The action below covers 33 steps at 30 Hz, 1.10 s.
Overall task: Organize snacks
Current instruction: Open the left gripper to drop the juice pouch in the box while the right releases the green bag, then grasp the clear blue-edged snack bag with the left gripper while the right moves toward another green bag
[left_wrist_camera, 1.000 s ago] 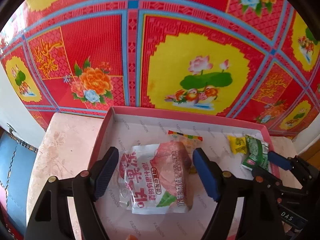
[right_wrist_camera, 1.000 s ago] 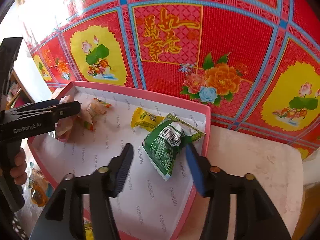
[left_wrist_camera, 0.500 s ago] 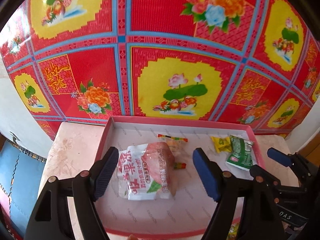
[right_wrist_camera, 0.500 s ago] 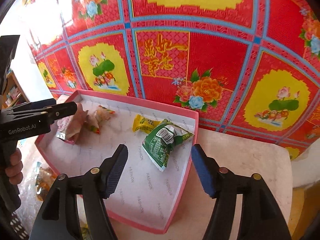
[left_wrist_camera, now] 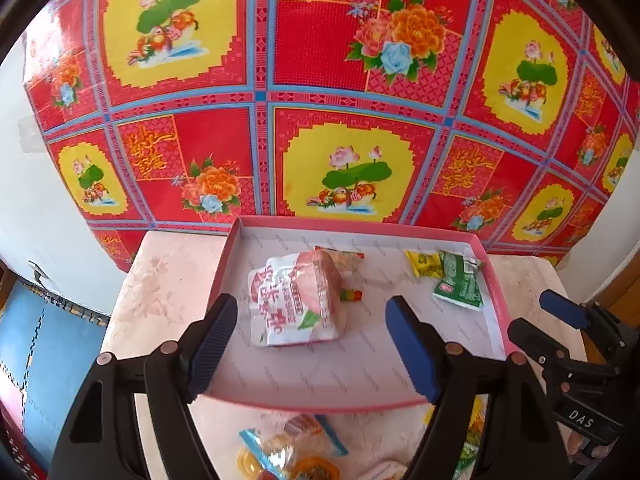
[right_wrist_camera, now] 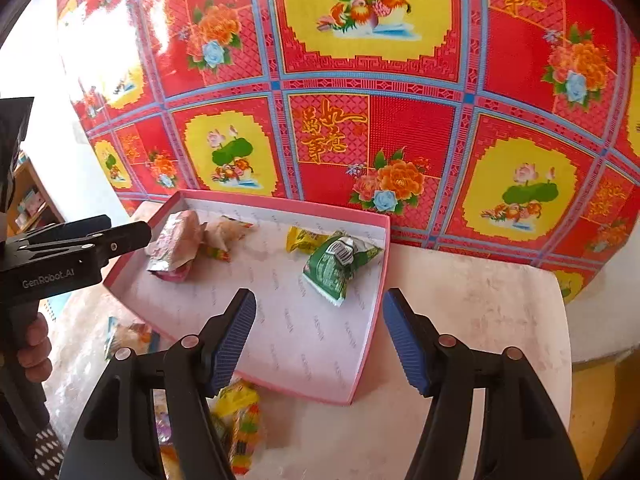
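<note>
Both claws released, nothing between the pads. My left gripper (left_wrist_camera: 310, 344) hangs over the pink tray (left_wrist_camera: 360, 227), jaws wide apart, w/ the pink-and-white snack bag (left_wrist_camera: 296, 300) lying flat on the tray floor below, clear of both pads. Right gripper (right_wrist_camera: 318, 334) likewise spread & empty, over the tray's near right corner. Green snack packet (right_wrist_camera: 334, 266) lies in the tray's far right part, touching a small yellow packet (right_wrist_camera: 302, 239). Small striped candy (left_wrist_camera: 350, 295) just beside the pink bag. More loose snacks (left_wrist_camera: 288, 450) on the pale tabletop (right_wrist_camera: 472, 312) in front of the tray. Red floral cloth (left_wrist_camera: 340, 80) behind.
</note>
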### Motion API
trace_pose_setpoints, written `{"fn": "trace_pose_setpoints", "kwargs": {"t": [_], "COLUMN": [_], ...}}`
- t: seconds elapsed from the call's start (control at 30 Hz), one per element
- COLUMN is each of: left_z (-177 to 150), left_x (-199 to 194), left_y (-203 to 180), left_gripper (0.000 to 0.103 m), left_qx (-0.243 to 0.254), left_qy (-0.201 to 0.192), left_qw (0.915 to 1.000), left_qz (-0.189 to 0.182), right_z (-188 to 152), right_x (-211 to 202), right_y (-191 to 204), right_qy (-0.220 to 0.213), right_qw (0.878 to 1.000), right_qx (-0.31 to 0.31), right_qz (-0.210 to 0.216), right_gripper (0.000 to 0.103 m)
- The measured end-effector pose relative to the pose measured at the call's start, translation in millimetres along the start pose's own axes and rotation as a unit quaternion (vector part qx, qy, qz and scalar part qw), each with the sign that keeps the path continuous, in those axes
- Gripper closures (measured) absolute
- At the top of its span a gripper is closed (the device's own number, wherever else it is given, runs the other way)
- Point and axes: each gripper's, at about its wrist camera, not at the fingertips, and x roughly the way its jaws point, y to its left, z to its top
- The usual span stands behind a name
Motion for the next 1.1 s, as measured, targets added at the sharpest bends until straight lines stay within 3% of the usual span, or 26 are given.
{"fn": "trace_pose_setpoints", "kwargs": {"t": [0.63,1.1], "left_z": [-39,-74], "left_x": [-27,-11], "left_y": [21,31], "left_gripper": [0.023,0.023], "left_qx": [-0.019,-0.018], "left_qy": [0.007,0.051], "left_qw": [0.9997,0.9984], "left_qz": [0.009,0.017], "right_z": [-35,-52], "right_x": [-28,-33], "right_y": [11,13], "right_qy": [0.008,0.027], "right_qw": [1.000,0.999], "right_qx": [0.014,0.032], "right_qz": [0.002,0.015], "right_gripper": [0.036,0.036]}}
